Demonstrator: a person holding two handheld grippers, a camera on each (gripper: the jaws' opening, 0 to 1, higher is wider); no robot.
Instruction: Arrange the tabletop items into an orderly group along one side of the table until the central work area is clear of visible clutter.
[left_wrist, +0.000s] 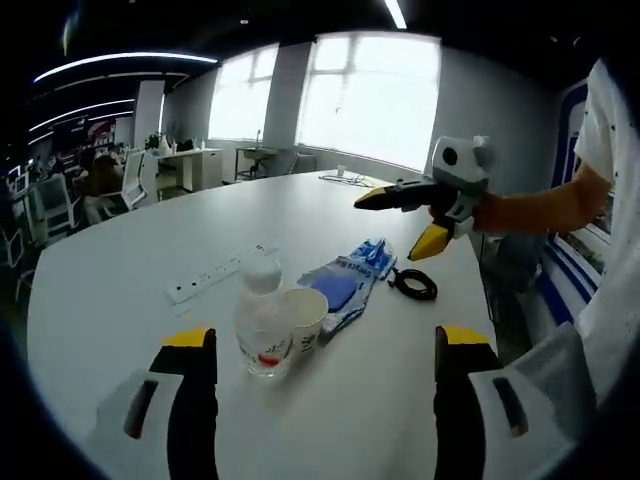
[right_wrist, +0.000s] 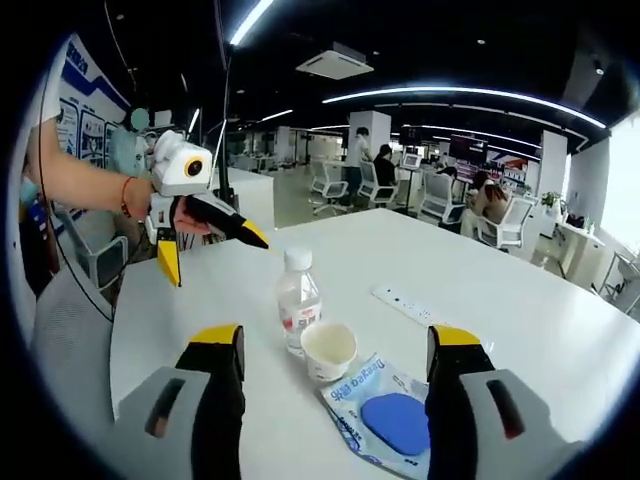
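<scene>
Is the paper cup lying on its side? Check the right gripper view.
No, the paper cup stands upright with its open mouth facing up, right beside the water bottle.

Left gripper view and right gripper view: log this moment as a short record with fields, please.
surface: white table
bottle: clear water bottle, upright, white cap
cup: paper cup, upright, beside the bottle
packet: blue packet, flat
cable: black cable, coiled past the packet
strip: white power strip
left gripper: open, empty
right gripper: open, empty
</scene>
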